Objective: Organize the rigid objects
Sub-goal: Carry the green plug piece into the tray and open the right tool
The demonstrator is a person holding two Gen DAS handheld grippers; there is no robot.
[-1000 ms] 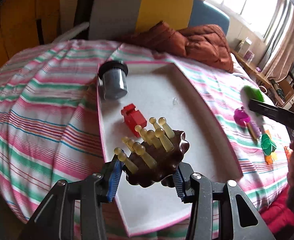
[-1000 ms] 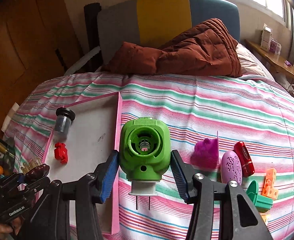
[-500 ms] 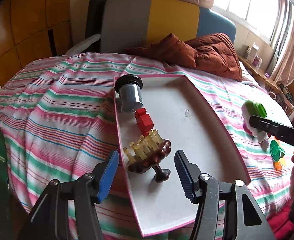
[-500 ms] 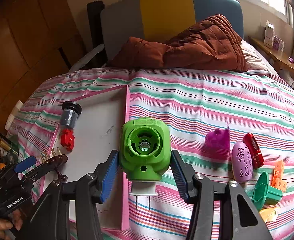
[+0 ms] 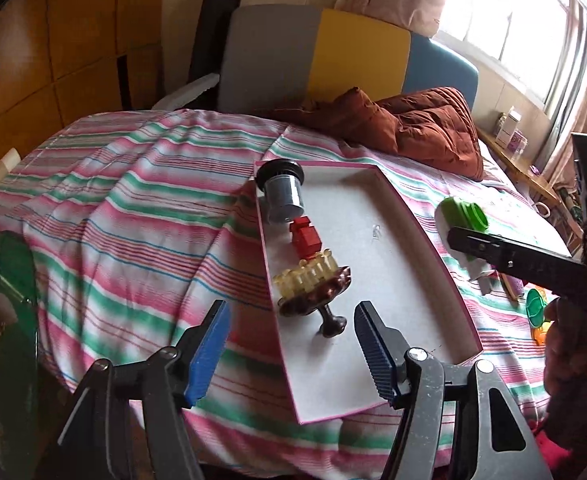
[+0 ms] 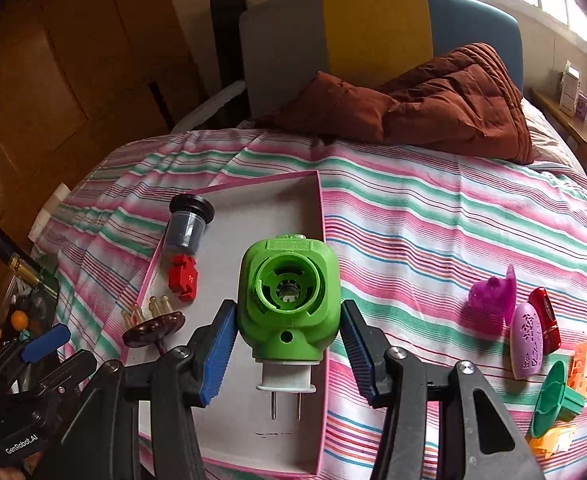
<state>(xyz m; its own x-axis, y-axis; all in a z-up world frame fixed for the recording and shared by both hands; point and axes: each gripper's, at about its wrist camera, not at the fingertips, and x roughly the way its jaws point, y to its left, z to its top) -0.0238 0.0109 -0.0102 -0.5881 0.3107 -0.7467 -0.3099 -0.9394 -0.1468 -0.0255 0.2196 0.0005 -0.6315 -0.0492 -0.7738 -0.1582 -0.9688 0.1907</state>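
A pink-rimmed white tray point(image 5: 413, 240) point(image 6: 321, 216) lies on the striped bed. In it lie a grey cup with a black lid point(image 5: 282, 192) point(image 6: 187, 224), a red block point(image 5: 304, 237) point(image 6: 182, 277) and a brown massager with yellow pegs point(image 5: 311, 286) point(image 6: 153, 322). My left gripper point(image 5: 289, 344) is open and empty, just behind the massager. My right gripper point(image 6: 287, 344) is shut on a green plug-in device point(image 6: 289, 300) point(image 5: 463, 216), held above the tray's right side.
Right of the tray on the bed lie a magenta toy point(image 6: 493, 296), a lilac oval point(image 6: 527, 338), a red piece point(image 6: 547, 318), a green piece point(image 6: 551, 398) and orange blocks point(image 6: 579, 364). A brown quilt point(image 6: 433, 100) and headboard are at the far end.
My left gripper opened, left the brown massager in the tray and drew back. My right gripper carried the green device leftward over the tray.
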